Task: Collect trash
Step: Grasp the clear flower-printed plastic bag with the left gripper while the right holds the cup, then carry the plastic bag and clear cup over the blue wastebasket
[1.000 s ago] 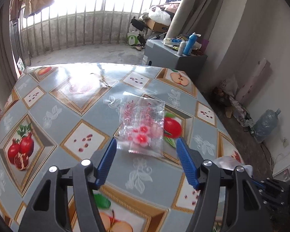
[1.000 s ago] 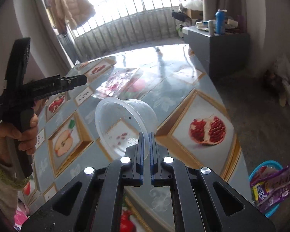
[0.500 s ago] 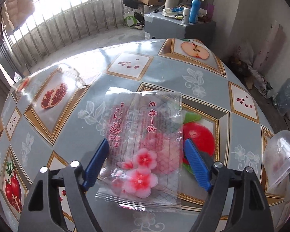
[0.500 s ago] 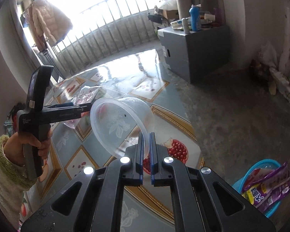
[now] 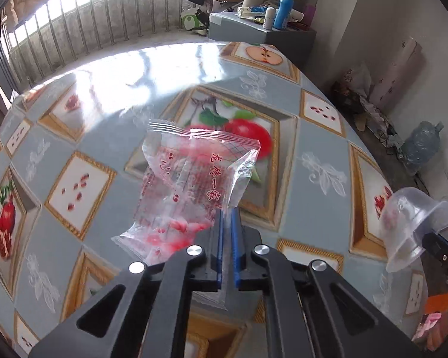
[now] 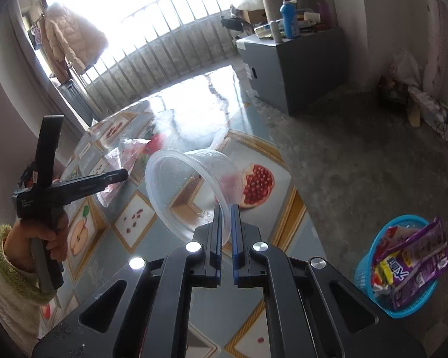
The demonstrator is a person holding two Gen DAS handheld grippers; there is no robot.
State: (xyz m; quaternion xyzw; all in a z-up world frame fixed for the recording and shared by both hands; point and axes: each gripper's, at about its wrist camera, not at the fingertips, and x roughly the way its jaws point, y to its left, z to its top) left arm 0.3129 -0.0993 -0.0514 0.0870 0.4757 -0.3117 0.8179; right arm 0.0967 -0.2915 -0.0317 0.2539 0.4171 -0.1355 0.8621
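pinching both pieces of trash clear of the bench [image 5: 322,161], the two grippers now have one question between them: which way the blue plastic waste basket [image 6: 370,264] lies. the right gripper [image 6: 227,223] has its jaws pressed onto the rim of a clear round plastic tub [image 6: 194,185], whose open mouth faces back toward the camera while its body points forward over the pomegranate-patterned oilcloth. the basket stands on the concrete floor [image 6: 358,155], off the bench edge, down and to the right of these jaws, already holding purple and red snack wrappers. so the right hand is the nearer of the two, and by my reading it needs only to swing right and downward past the bench edge. the left gripper [image 5: 227,232] has its jaws closed on the lower right corner of a crumpled clear snack wrapper with red flowers and red writing [image 5: 191,179]; the wrapper's long axis rises up and away from the jaws, its crimped end highest, and most of it hangs to their left, above the bench. in the left view the tub [image 5: 409,223] sits at the far right, which puts the right gripper between the wrapper and the basket. the left hand would likely have to cross the whole bench, so it seems wiser for it to follow the right.
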